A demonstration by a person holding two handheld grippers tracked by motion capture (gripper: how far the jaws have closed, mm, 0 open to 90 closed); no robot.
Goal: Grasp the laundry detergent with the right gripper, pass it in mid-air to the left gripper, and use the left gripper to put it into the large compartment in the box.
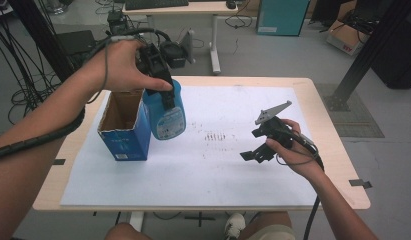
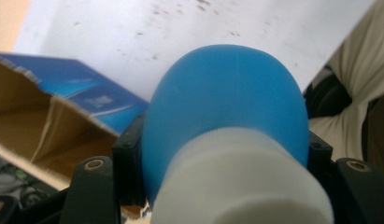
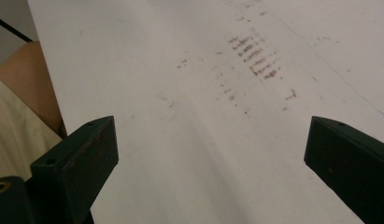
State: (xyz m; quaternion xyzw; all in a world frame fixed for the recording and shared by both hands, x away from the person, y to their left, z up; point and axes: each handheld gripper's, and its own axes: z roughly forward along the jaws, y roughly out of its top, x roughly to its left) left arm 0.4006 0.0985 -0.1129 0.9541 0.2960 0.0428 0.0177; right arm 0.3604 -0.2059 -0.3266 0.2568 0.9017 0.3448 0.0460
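Note:
My left gripper (image 1: 166, 96) is shut on the top of a blue plastic bottle (image 1: 171, 120) and holds it upright just above the table, right beside an open blue cardboard box (image 1: 124, 141). In the left gripper view the bottle (image 2: 227, 107) with its white cap sits between the two black jaws, and the box (image 2: 45, 126) shows its brown inside at the left. My right gripper (image 1: 256, 153) hovers over the right part of the white sheet (image 1: 208, 165). Its jaws stand wide apart in the right gripper view, with only the stained sheet (image 3: 203, 93) between them.
The white sheet covers most of a light wooden table (image 1: 338, 135) and has dark smudges (image 1: 215, 135) at its middle. Beyond the table stand a desk (image 1: 193, 10), cables (image 1: 23, 80) on the floor and a black frame leg (image 1: 368, 55).

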